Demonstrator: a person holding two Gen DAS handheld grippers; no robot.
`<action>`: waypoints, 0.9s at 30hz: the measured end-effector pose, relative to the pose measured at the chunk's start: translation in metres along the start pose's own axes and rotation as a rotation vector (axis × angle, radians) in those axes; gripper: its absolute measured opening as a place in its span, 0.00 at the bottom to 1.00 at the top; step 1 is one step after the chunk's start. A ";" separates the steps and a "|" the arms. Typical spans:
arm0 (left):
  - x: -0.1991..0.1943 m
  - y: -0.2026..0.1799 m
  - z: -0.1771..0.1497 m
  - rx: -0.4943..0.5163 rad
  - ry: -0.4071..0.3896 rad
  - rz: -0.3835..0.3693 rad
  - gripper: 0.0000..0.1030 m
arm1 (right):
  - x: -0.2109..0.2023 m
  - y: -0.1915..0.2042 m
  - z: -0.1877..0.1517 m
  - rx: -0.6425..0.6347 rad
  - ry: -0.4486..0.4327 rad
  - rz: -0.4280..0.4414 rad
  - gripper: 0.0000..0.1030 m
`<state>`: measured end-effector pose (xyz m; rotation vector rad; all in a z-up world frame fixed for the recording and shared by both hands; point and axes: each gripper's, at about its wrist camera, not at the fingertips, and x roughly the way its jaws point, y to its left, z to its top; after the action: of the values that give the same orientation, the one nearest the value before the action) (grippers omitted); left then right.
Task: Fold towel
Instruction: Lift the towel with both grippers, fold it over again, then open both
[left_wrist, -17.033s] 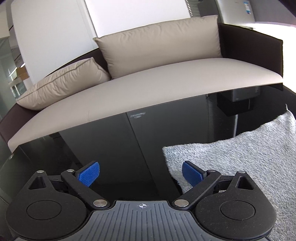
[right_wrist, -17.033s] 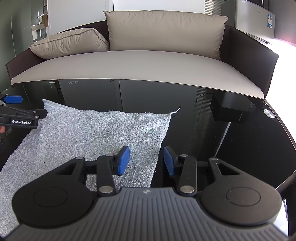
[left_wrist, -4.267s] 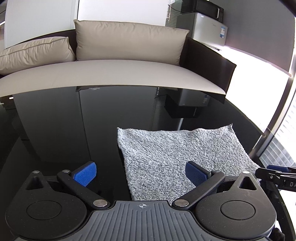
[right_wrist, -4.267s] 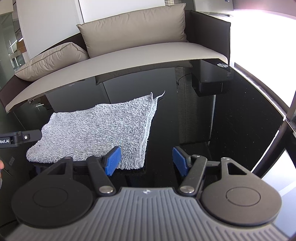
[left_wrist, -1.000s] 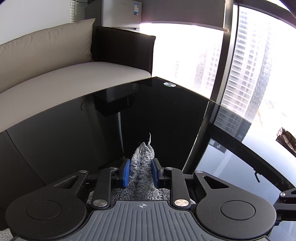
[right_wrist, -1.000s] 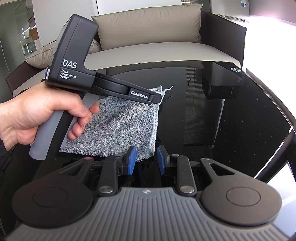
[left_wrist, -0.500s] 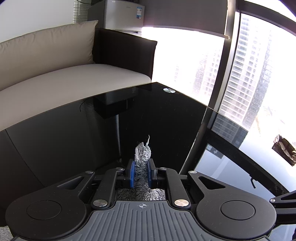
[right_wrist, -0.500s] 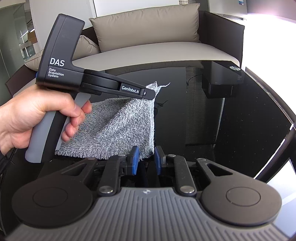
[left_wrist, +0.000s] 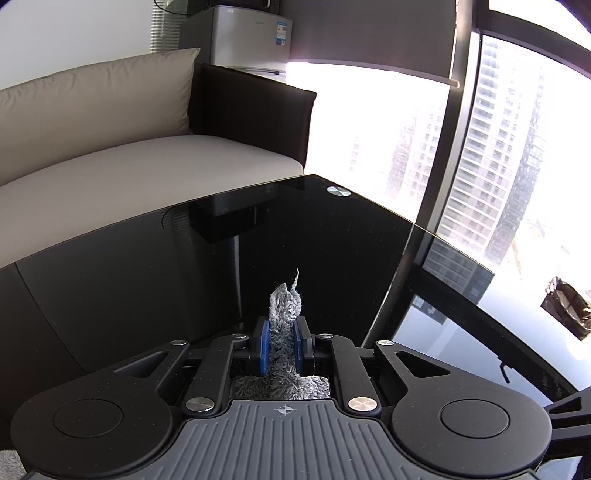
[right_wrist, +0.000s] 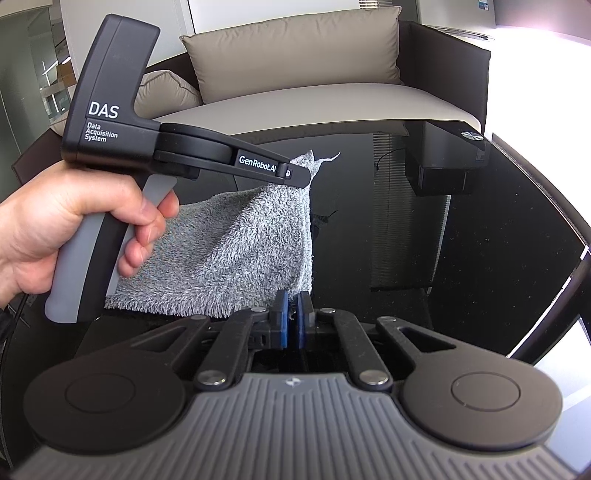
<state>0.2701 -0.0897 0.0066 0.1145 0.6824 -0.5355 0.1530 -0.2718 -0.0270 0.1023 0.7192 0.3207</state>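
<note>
Grey and fluffy, the towel (right_wrist: 229, 251) is up off the black glass table (right_wrist: 480, 240) on its right side, held at two corners. The left gripper (left_wrist: 279, 345) has its blue pads squeezed almost together on the far corner, and a tuft of towel pokes up between them. The right gripper (right_wrist: 291, 319) has its pads nearly touching too, and they pinch the near corner by a thin bit of its edge. The rest of the towel hangs down and away to the left, and its low edge looks like it rests on the table, though the gripper hides part of it. The towel looks thick, as if it is doubled over, so this seems to be one more fold, with the right edge being carried over to the left. To do it well, both corners should go at the same height and the same speed, so the edge stays straight and tight. The squeeze should stay firm, because the right gripper has only a little bit of cloth and it could slip out. The corners should land right on top of the far ones. No box, bowl or basket shows anywhere; only a sofa (left_wrist: 147, 166) stands behind the table.
</note>
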 end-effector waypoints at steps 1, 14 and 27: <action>-0.001 0.000 0.000 -0.001 -0.001 0.000 0.12 | 0.000 -0.001 0.000 0.002 -0.002 -0.001 0.05; -0.007 0.004 0.004 -0.019 -0.024 -0.002 0.12 | -0.008 -0.008 0.001 0.030 -0.036 -0.019 0.04; -0.011 0.003 0.007 -0.016 -0.034 0.001 0.12 | -0.011 -0.008 -0.001 0.037 -0.039 -0.030 0.04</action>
<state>0.2682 -0.0842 0.0185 0.0906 0.6535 -0.5296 0.1465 -0.2830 -0.0222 0.1326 0.6877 0.2756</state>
